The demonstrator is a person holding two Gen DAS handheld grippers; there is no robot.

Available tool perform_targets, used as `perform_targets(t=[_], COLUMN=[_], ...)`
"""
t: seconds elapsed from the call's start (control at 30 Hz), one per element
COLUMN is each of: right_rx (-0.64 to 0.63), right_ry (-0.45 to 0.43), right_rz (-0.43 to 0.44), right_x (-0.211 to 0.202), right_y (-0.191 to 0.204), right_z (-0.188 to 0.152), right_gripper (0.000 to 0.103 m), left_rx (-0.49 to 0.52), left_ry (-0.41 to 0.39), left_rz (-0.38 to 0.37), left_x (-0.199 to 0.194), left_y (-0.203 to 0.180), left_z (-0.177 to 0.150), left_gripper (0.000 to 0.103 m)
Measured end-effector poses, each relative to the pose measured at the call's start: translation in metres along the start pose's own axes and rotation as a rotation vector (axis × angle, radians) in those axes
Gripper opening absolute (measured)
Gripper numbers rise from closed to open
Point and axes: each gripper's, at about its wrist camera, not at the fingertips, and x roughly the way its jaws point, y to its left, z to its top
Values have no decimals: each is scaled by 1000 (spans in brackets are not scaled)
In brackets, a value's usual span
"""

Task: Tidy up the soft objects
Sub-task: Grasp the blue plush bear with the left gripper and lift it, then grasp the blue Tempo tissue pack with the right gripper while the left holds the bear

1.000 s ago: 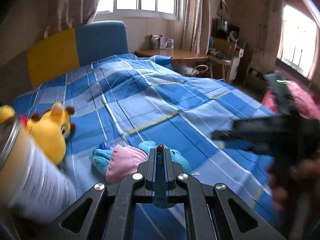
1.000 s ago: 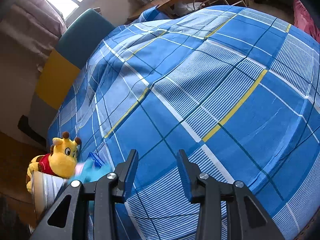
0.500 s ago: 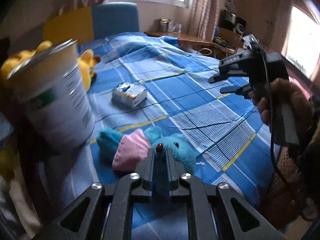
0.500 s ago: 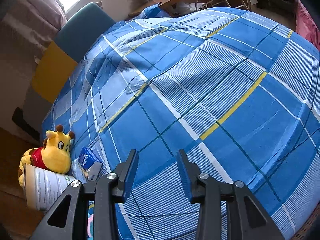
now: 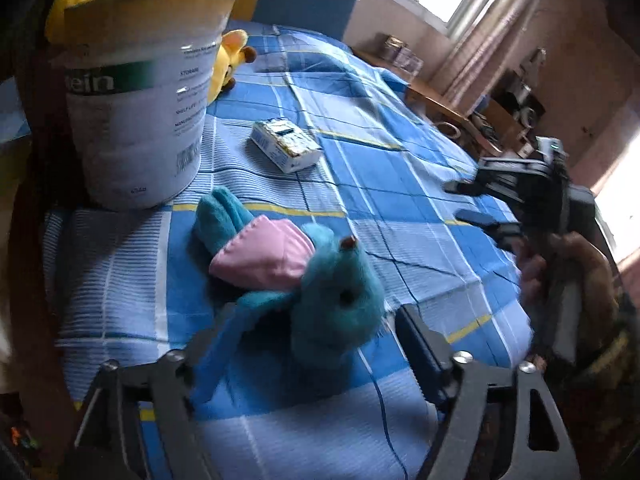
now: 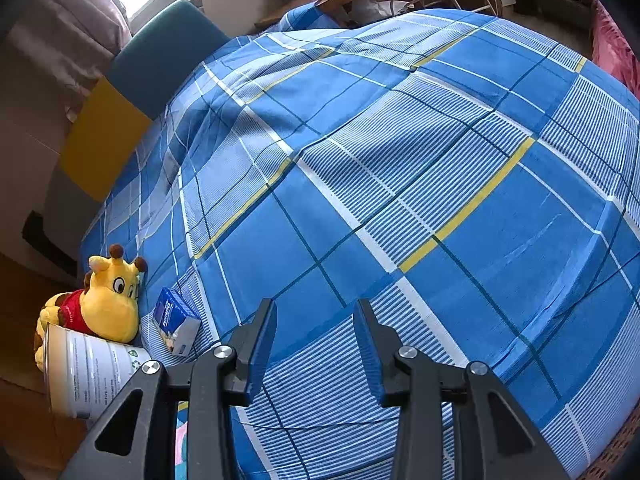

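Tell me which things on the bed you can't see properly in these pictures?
- Yellow giraffe toy: in the left wrist view the big can hides most of it.
- Blue plush toy: in the right wrist view only a sliver shows, behind the right gripper.
- Small box: print too small to read in either view.
- Can: the label is cut off at its side in the left wrist view.

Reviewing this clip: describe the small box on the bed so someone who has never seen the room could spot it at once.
Start at the bed with the blue plaid cover. Near its edge stands a tall white can with a yellow giraffe plush behind it. The small box lies flat just past the can, apart from the teal plush; it is the only hard-edged, rectangular thing there, white and blue with print.
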Motion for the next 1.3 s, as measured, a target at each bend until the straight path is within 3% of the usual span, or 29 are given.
perform_targets(t=[0.17, 0.23, 0.3, 0.4, 0.57, 0.77, 0.87, 1.1, 1.3], right_rx=[-11, -23, -43, -88, -209, -544, -619, -801, -921], right_ry=[5, 7, 10, 19, 94, 163, 163, 150, 208], right_rz=[-3, -6, -7, -13, 29, 60, 51, -20, -104], right_x=[1, 1, 3, 6, 18, 33, 43, 82, 121], right_y=[1, 4, 8, 16, 39, 106, 131, 193, 223], right_z=[0, -1, -1, -3, -13, -49, -52, -47, -50], right_gripper=[40, 40, 40, 40, 40, 40, 49, 63, 65], left_rx=[-25, 4, 45, 133, 208, 211, 217, 199, 186], left_ry=[9, 30, 33, 9, 15, 3, -5, -13, -13], left_rz=[2, 29, 10, -3, -17, -42, -42, -54, -64], left_x=[24, 33, 35, 25, 6, 1, 3, 2, 2], left_y=[-5, -7, -7, -9, 0, 14, 13, 15, 17], left_z=[13, 11, 7, -1, -14, -24, -26, -28, -28], left_gripper=[81, 74, 57, 47, 46, 47, 48, 49, 49])
